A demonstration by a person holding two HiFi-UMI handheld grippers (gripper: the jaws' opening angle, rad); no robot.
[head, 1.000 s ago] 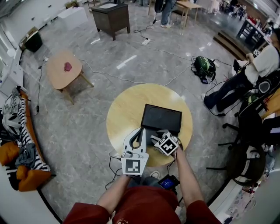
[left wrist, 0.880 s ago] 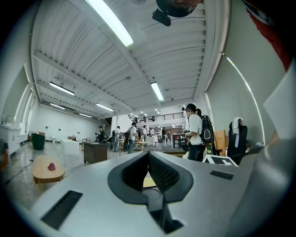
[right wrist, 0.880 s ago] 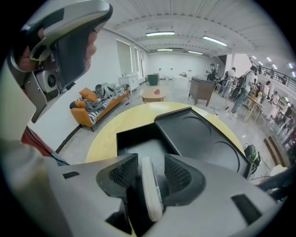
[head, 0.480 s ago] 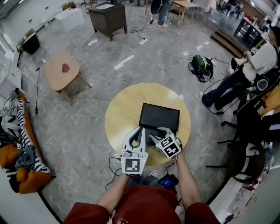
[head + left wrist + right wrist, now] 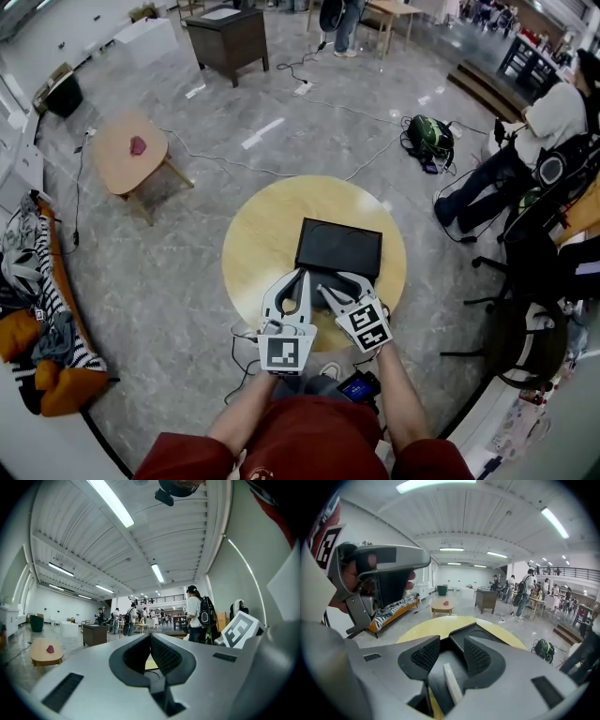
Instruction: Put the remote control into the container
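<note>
On the round yellow table, close to its middle, the black container. Just at its near edge, the right gripper, pinching the dark remote control between its jaws, not yet inside the container; against one second ago, drawn back a little toward the person. Just beside, at its left, the left gripper, jaws pressed together on nothing, place unchanged.
</note>
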